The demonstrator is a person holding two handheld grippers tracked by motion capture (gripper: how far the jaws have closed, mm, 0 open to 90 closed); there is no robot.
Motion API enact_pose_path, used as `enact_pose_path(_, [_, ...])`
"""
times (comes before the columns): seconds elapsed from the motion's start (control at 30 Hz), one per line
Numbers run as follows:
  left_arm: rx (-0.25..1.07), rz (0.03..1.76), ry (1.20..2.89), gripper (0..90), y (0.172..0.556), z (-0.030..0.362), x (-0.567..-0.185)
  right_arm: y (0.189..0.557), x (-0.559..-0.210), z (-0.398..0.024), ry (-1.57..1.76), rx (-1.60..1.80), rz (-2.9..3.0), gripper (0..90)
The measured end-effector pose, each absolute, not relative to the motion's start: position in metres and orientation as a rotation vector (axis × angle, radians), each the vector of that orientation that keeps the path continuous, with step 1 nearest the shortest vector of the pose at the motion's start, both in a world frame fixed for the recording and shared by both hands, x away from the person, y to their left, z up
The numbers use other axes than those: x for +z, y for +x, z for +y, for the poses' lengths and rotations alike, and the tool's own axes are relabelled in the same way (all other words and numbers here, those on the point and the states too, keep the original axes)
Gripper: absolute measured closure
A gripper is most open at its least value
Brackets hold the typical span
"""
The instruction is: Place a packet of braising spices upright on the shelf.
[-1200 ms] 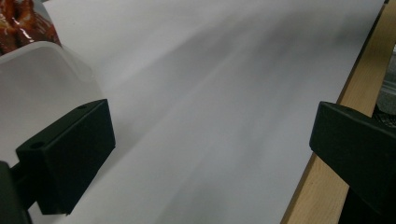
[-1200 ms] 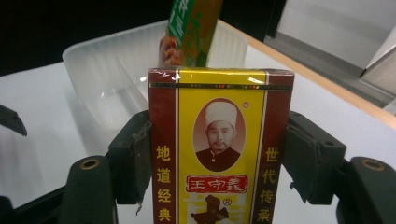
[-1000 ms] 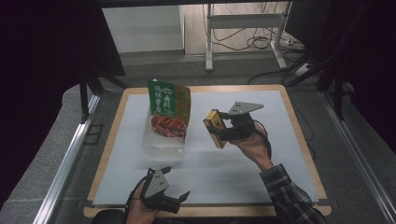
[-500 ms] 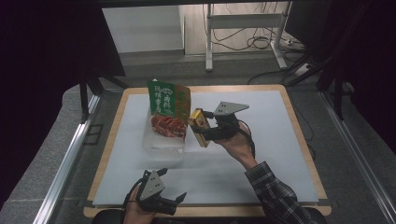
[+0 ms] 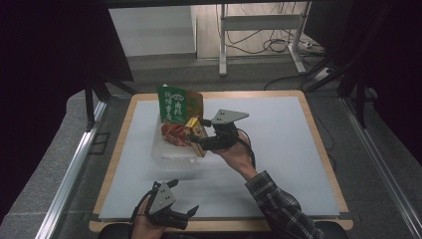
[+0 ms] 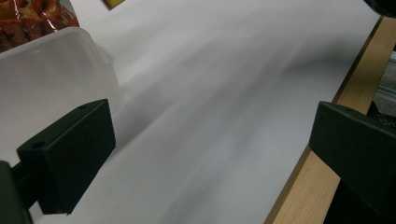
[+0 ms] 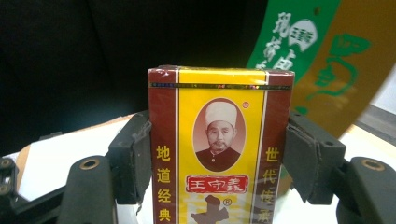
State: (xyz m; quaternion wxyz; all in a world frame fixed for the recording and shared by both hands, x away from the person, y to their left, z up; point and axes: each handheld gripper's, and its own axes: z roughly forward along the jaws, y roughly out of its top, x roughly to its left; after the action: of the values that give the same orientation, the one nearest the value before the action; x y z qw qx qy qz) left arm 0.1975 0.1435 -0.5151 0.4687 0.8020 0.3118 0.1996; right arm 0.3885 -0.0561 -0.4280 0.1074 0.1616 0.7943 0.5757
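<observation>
Fingers of the right gripper (image 5: 198, 143) clench a yellow-and-maroon box (image 7: 219, 149) by its sides, at frame centre over the clear tub (image 5: 171, 152). At lower left, the left gripper (image 5: 186, 214) rests spread wide, grasping nothing, on the worktop (image 5: 288, 149).

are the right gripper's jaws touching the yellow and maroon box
Touching. In the right gripper view, the black jaws of the right gripper press flat against both maroon side edges of the yellow and maroon cardboard box, with no gap on either side.

right tool (image 5: 198, 141) mid-scene, arm stretched forward, jaws clamped on a load; left tool (image 5: 185, 215) near edge, jaws wide apart.
</observation>
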Motion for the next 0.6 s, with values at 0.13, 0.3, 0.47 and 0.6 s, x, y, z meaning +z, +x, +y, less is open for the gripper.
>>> enact_pose_path(0.13, [0.486, 0.761, 1.967, 0.0, 0.197, 0.142, -0.515, 0.390, -0.431, -0.045, 0.477, 1.701, 2.337, 32.3])
enact_pose_path(0.3, [0.487, 0.763, 1.964, 0.0, 0.197, 0.143, -0.515, 0.393, -0.437, -0.033, 0.488, 1.709, 2.329, 32.3])
enact_pose_path(0.47, [0.487, 0.760, 1.967, 0.1, 0.197, 0.142, -0.515, 0.393, -0.442, -0.024, 0.501, 1.744, 2.326, 32.2])
enact_pose_path(0.6, [0.487, 0.757, 1.967, 0.1, 0.197, 0.142, -0.515, 0.392, -0.446, -0.016, 0.500, 1.756, 2.327, 32.3])
